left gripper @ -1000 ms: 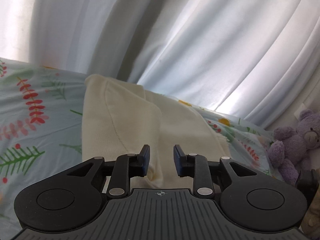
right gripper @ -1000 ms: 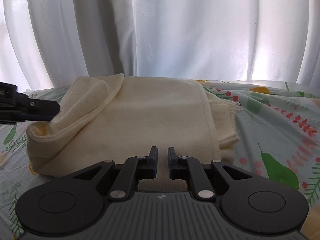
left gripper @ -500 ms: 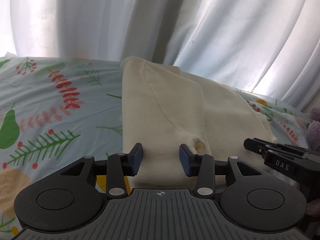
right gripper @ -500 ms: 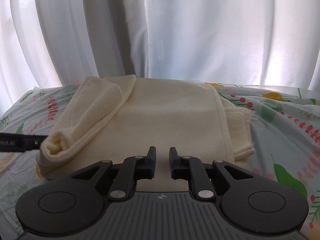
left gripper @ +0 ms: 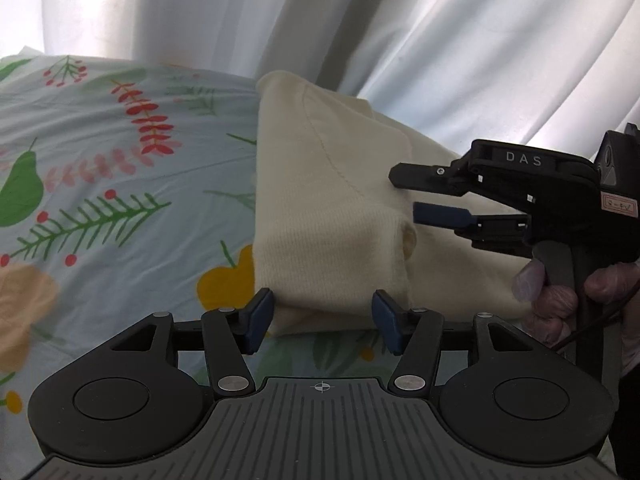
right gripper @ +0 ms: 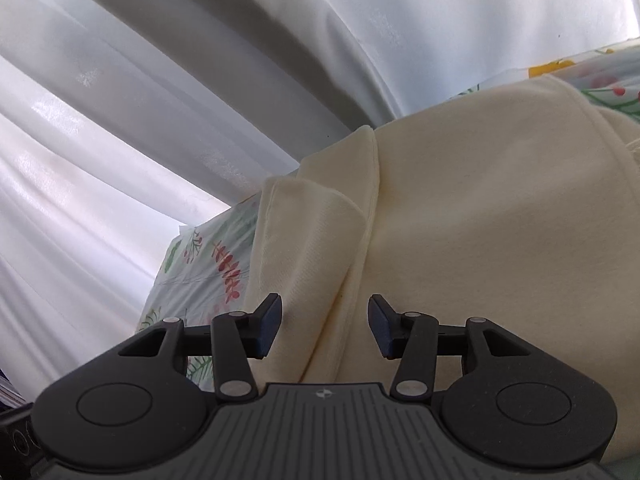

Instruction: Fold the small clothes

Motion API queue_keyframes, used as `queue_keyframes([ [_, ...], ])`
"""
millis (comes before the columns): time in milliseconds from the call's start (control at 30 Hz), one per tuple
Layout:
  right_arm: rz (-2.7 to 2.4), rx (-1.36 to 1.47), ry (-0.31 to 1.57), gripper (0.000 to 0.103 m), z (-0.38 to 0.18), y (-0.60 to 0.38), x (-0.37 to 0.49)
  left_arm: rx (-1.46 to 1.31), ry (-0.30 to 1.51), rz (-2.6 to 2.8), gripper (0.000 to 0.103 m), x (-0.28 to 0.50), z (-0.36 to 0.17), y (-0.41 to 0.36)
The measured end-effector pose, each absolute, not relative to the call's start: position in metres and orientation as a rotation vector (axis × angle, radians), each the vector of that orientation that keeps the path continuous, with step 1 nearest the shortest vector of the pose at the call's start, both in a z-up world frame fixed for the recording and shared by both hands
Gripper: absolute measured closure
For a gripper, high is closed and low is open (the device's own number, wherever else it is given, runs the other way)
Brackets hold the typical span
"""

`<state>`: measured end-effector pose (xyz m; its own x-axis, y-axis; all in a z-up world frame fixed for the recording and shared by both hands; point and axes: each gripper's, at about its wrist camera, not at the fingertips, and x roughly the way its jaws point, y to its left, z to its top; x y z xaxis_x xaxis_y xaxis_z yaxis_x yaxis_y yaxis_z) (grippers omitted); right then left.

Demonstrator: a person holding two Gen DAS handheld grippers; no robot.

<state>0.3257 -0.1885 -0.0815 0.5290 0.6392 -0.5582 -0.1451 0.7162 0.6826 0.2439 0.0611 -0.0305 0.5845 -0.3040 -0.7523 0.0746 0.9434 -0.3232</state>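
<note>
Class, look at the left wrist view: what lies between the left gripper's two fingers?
The near end of the folded cream garment lies between the open left gripper's fingers, untouched, on the printed sheet.

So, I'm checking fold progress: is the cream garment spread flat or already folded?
Partly folded. The cream garment has its sleeve laid over the body in layers, on the floral sheet. Both grippers, left and right, are open.

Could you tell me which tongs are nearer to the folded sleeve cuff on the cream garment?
Right. The right tongs hang open just beside the cuff; the left tongs sit open at the cream garment's near edge.
</note>
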Motion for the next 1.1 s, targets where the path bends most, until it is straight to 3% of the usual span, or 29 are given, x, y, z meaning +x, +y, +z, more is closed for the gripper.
queue_keyframes([
  [133,0.538,0.710,0.947,0.056,-0.094,-0.180,0.340,-0.240,0.933,-0.232,0.042,0.241,-0.034,0.058],
  [267,0.544,0.693,0.944,0.085,-0.096,-0.174,0.344,-0.231,0.948,-0.213,0.042,0.242,-0.041,0.057],
  [400,0.530,0.565,0.885,0.089,-0.082,-0.165,0.334,-0.250,0.949,-0.199,0.042,0.244,-0.043,0.059],
  [767,0.362,0.285,0.655,0.091,-0.021,-0.206,0.294,-0.285,0.955,-0.209,0.040,0.252,-0.042,0.065],
  [867,0.277,0.260,0.716,0.091,-0.037,-0.226,0.295,-0.265,0.954,-0.247,0.042,0.251,-0.041,0.052],
  [933,0.254,0.282,0.770,0.089,-0.055,-0.237,0.299,-0.244,0.957,-0.267,0.042,0.250,-0.041,0.042],
  [1100,0.289,0.494,0.823,0.072,-0.074,-0.268,0.301,-0.227,0.957,-0.297,0.042,0.251,-0.041,0.033],
])
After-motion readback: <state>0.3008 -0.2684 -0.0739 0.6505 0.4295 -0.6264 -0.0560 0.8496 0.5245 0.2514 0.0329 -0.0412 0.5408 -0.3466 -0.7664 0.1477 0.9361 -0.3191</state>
